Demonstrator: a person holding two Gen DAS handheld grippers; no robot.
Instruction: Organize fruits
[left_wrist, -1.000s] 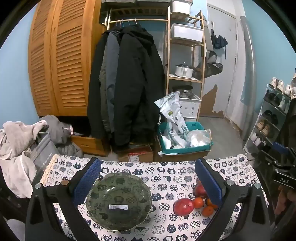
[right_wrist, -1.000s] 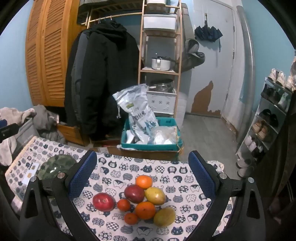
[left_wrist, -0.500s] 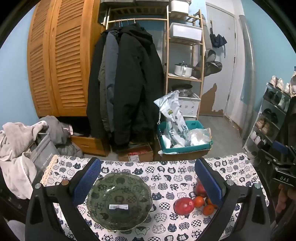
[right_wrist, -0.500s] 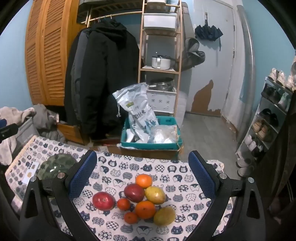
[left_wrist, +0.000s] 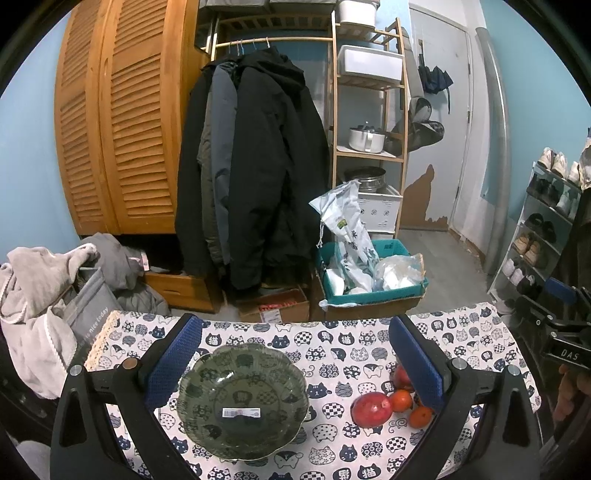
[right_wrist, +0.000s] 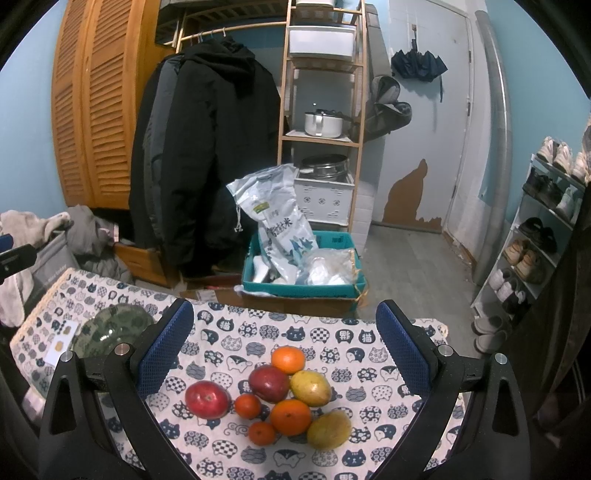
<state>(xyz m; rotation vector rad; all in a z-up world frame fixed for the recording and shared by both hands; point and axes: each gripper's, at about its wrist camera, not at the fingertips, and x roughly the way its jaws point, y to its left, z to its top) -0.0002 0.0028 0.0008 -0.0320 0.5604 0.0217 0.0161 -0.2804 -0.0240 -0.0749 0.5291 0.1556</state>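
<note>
**Risk check: fruit pile is loose, bowl is empty**

Fruit sits in one tight cluster on the cat-print tablecloth (right_wrist: 332, 332) covering the table, right side. Nothing moved yet by the look of it.

- Round red apple (right_wrist: 206, 398) on the cluster's left edge, slightly apart: easiest first pick.
- Darker red apple (right_wrist: 269, 382), yellow-green mango (right_wrist: 310, 387), big orange (right_wrist: 290, 416), far orange (right_wrist: 288, 360), two small tangerines (right_wrist: 248, 405), second mango (right_wrist: 328, 429) all touch or nearly touch.
- Dark green scalloped glass bowl (left_wrist: 242, 400) stands empty to the left, well apart from the pile, barcode sticker inside.

My right gripper (right_wrist: 284, 354) is spread wide over the cluster, holding nothing. My left gripper (left_wrist: 295, 365) is also wide and empty, framing the bowl.

Failure modes as I see them:
- Going for a middle fruit: fingers shove neighbours, round ones roll, maybe off the near edge.
- Cloth can bunch or slide under a dragged finger.
- Mangoes are smooth and oval, likely to squirt out of an off-centre pinch.
- Glass bowl: dropping fruit from height could skid or chip it; left gripper may need to steady it.
</note>
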